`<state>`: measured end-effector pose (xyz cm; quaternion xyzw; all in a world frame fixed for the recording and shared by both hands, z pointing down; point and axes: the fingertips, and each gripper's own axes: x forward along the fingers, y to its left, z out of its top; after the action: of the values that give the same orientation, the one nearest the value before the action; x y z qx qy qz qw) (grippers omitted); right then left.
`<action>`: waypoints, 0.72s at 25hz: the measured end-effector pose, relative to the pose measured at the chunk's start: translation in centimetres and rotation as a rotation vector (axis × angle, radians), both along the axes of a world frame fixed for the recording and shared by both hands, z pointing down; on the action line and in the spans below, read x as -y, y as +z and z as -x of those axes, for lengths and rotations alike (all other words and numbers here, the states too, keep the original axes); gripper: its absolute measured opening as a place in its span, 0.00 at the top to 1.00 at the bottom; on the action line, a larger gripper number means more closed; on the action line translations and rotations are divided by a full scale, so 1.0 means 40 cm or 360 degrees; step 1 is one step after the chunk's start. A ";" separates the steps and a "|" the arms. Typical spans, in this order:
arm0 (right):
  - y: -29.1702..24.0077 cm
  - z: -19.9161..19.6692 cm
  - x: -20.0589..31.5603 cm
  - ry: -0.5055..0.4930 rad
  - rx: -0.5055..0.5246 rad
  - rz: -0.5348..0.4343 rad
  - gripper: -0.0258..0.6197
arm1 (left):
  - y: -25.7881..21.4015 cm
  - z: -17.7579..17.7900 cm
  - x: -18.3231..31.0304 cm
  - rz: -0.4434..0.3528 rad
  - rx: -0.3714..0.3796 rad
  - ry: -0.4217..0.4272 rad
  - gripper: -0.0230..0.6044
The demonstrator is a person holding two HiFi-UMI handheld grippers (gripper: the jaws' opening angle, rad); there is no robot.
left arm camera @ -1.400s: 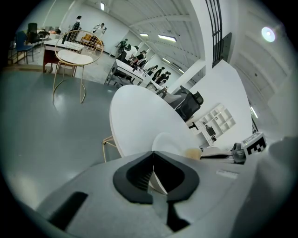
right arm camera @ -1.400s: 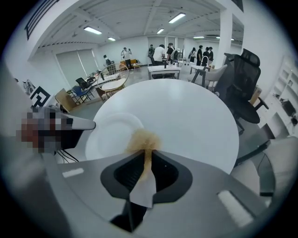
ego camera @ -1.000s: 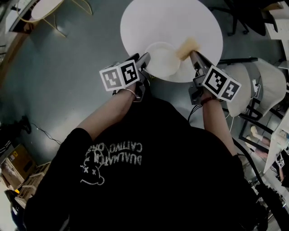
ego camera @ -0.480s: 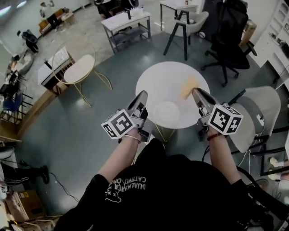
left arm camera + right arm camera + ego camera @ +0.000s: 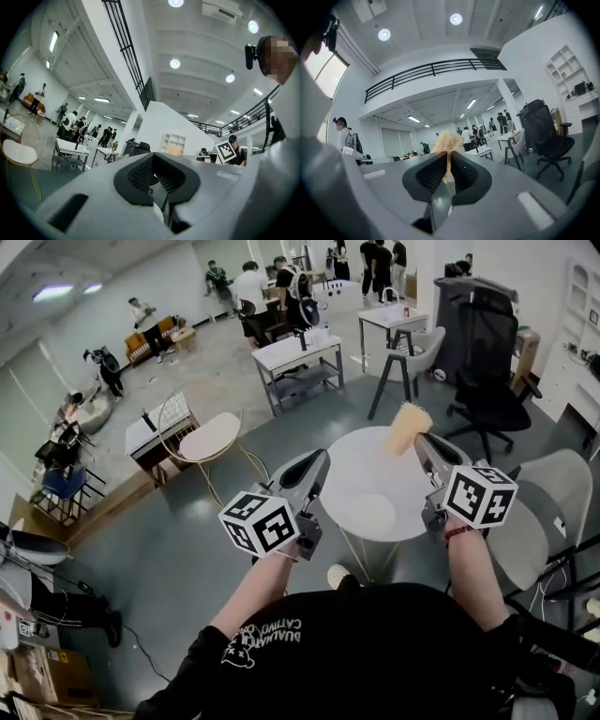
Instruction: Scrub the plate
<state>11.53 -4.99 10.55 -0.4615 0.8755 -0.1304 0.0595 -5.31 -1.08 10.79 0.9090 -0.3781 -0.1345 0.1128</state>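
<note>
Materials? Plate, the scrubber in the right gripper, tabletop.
Plate: smooth matte white, ceramic or melamine, can't tell.
Scrubber: tan, fuzzy frayed edge, looks like fibrous sponge or loofah.
Tabletop: flat matte white, probably painted or laminated board.

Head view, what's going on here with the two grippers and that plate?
A person holds a gripper in each hand, both raised clear of the round white table and pointing roughly level. The right gripper is shut on a tan scrubbing sponge. The left gripper is shut with nothing in it. The white plate sits on the table, touched by neither gripper.
</note>
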 end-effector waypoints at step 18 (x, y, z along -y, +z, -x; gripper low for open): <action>-0.074 0.217 0.091 0.0151 -0.0057 -0.0079 0.93 | -0.081 0.167 0.154 -0.0062 0.0075 0.0253 0.97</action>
<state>2.83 -8.64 7.59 -0.5031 0.8565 -0.0973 0.0615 -12.00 -7.25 7.56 0.9410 -0.3047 -0.1110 0.0963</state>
